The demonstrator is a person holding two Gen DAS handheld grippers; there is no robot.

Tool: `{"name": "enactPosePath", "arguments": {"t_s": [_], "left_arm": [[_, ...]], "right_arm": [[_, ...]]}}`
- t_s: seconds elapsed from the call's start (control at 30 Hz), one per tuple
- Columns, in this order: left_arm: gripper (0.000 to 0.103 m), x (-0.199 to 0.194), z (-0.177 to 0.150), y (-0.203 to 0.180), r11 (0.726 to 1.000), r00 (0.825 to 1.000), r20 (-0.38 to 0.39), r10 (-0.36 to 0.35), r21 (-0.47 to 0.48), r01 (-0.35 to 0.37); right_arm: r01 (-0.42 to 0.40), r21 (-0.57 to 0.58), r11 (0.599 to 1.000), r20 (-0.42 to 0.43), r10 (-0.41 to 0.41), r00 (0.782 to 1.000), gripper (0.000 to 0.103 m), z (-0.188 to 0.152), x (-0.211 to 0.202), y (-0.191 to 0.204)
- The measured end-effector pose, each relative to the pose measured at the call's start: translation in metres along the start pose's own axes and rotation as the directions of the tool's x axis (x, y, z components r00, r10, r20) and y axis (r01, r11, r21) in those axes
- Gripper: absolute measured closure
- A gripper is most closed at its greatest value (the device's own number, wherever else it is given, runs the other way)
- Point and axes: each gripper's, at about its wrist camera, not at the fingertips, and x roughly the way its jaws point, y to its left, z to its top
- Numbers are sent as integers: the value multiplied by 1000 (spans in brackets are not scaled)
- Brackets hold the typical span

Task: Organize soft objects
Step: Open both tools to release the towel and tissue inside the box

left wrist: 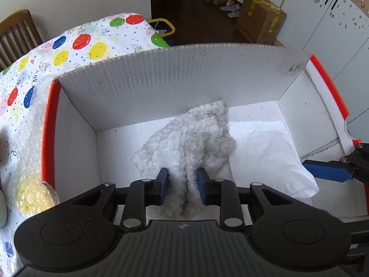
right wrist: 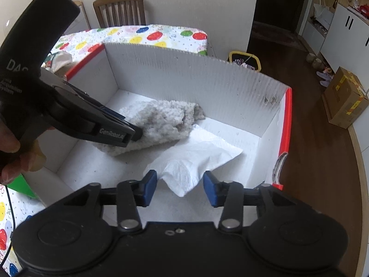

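A fluffy grey-white cloth (left wrist: 191, 138) lies inside a white box with red edges (left wrist: 161, 87). My left gripper (left wrist: 182, 184) is shut on the near end of the cloth, down inside the box. The cloth (right wrist: 159, 120) and the left gripper (right wrist: 131, 133) also show in the right wrist view. A white pillow-like pad (left wrist: 265, 152) lies on the box floor to the right of the cloth. My right gripper (right wrist: 180, 189) is open and empty, its fingers either side of the pad's near corner (right wrist: 184, 173). One right fingertip (left wrist: 327, 170) shows in the left wrist view.
The box (right wrist: 230, 87) stands on a table with a balloon-print cloth (left wrist: 69, 46). Bubble wrap (left wrist: 27, 143) and a yellow thing under it (left wrist: 34, 198) lie left of the box. A wooden chair (right wrist: 120, 9), a cardboard carton (right wrist: 346, 101) and a yellow-rimmed bin (right wrist: 244, 62) stand beyond.
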Motion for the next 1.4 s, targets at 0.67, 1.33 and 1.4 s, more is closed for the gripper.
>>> {"name": "enactPosePath", "arguments": {"t_s": [0.67,1.33,1.4], "left_arm": [[27,-70,-22,-4,1000,980,199,-8,24,3],[27,-175,-94,22,1000,908,419,-11,12,6],[27,-182,-102,25,1000,901,434,-13,10,10]], "right_arm": [[-19,29,999,151,15,988,19,-3,-58,-4],[-52,26,998,344,40,938,8,-18,-125,37],[-47,20,999,361,36,932,7,-20,-130,47]]}}
